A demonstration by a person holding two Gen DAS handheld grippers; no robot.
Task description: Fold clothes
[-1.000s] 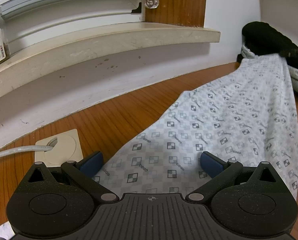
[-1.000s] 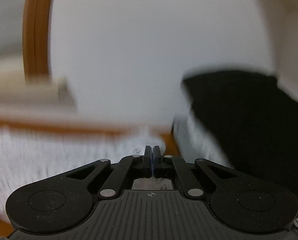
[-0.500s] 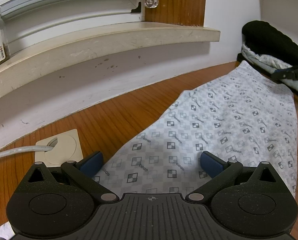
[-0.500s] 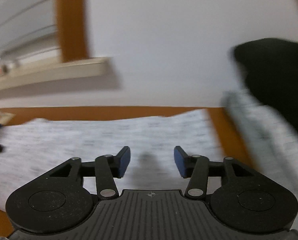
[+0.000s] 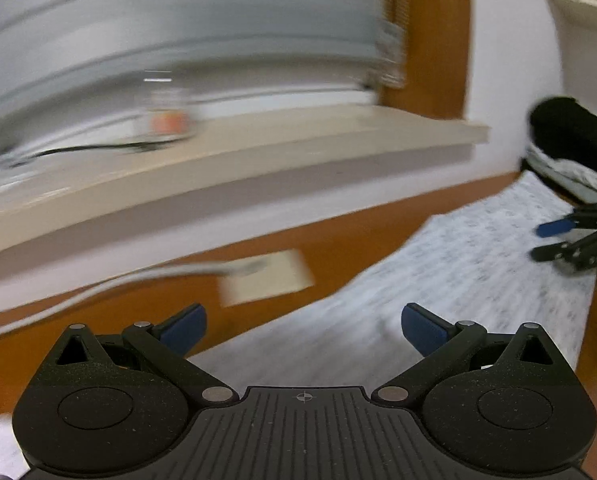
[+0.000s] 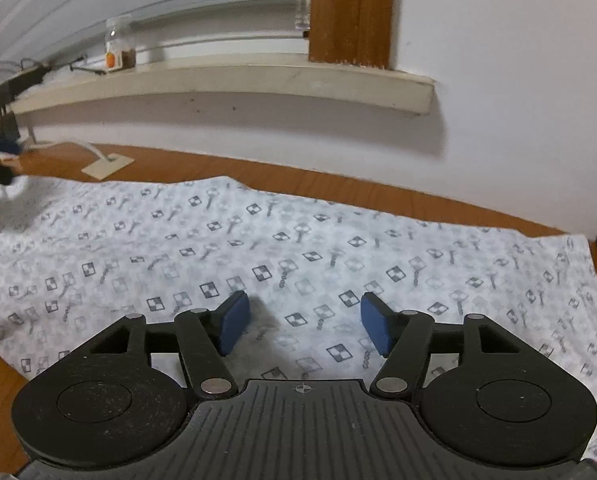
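1 white cloth with grey checkered squares (image 6: 298,240) is lying on 1 brown wooden table (image 6: 338,184). 2 black grippers with blue pads are showing, left (image 5: 304,326) and right (image 6: 304,326). 1 small glass jar (image 6: 119,44) is standing on 1 beige window ledge (image 6: 258,80), and 1 cream square plate (image 6: 107,166) is sitting on the table.

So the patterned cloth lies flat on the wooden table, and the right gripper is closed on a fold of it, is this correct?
Not quite. The right gripper is not closed on the patterned cloth: its blue fingers stand apart and are opening, with nothing pinched between them. The right wrist view shows this. The cloth does lie flat on the wooden table.
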